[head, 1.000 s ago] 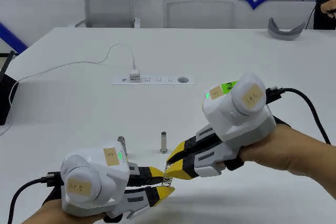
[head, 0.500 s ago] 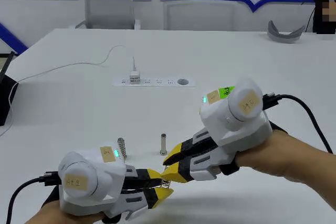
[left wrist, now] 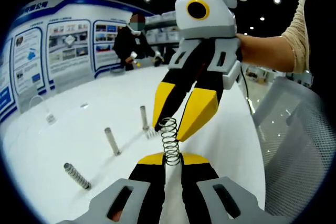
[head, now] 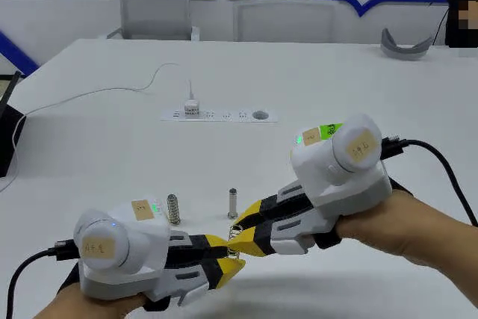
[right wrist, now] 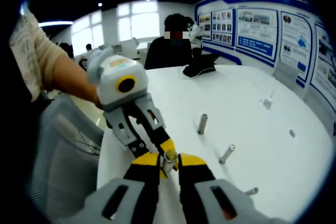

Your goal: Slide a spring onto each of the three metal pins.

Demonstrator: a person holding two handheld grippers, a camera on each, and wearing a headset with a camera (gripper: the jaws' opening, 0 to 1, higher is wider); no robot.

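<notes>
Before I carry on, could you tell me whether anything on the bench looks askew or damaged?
Nothing stands out. The bare pin and the pin with a spring both stand upright, and the held spring in the left gripper looks undeformed.

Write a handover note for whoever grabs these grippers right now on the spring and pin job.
Left gripper: shut on one end of the loose spring.
Right gripper: jaws straddle its other end, grip unclear.
Done: one sprung pin.
Left: the near bare pin and the far bare pin; this spring goes on one, another is needed.
</notes>
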